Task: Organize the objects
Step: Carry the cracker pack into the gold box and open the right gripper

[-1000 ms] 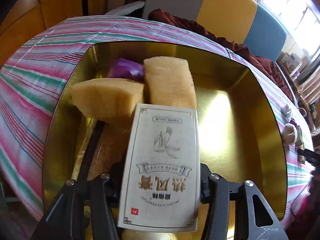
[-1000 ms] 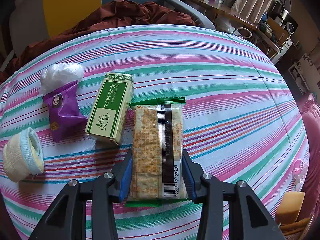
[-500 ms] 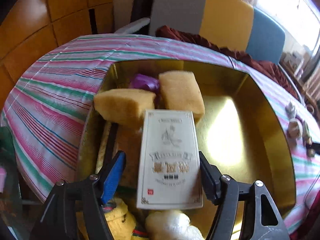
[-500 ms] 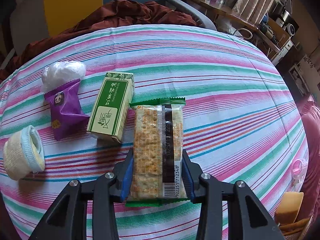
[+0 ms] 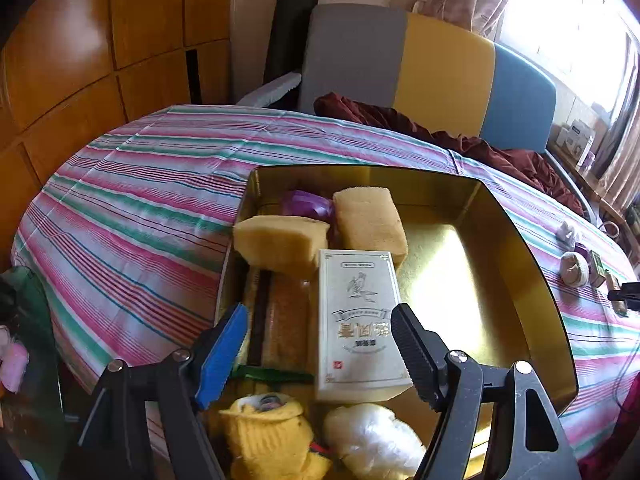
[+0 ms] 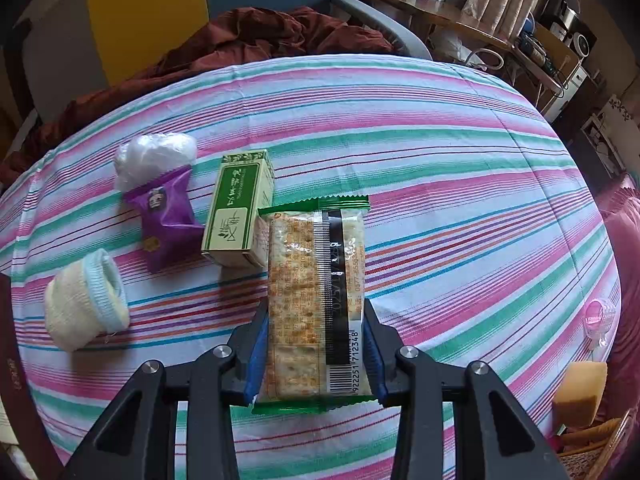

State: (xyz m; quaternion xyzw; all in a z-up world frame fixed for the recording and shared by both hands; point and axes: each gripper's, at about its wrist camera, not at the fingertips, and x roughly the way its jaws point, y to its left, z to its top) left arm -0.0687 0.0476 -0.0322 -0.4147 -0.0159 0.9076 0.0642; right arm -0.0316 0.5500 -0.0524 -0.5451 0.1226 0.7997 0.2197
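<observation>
Left wrist view: left gripper [image 5: 318,338] spread wide, jaws apart on either side of one white box [image 5: 360,324] and touching nothing — box released, lying flat inside the gold tray [image 5: 516,240]. Counted in the tray: two yellow sponges [image 5: 282,242] side by side at the far end, one purple wrapper [image 5: 306,204] tucked behind them, one cracker packet with a dark strip [image 5: 280,324] just left of the white box, one yellow cloth bundle [image 5: 272,436] and one white plastic wad [image 5: 372,440] at the near edge. Tray standing on the striped tablecloth [image 5: 140,216].

Right wrist view: right gripper [image 6: 316,354] clamped on one cracker pack [image 6: 316,296], blue pads pressed against both long sides, barcode end nearest the camera. Pack held above the striped cloth, its far end overlapping one green box [image 6: 236,212] in view — contact not clear. Left of that, four loose items in all: the green box, one purple snack packet [image 6: 166,220], one clear plastic wad [image 6: 154,158] touching the packet's far end, one rolled sock [image 6: 86,300] set apart nearer the camera. One more yellow sponge [image 6: 580,392] beyond the table edge at lower right.
</observation>
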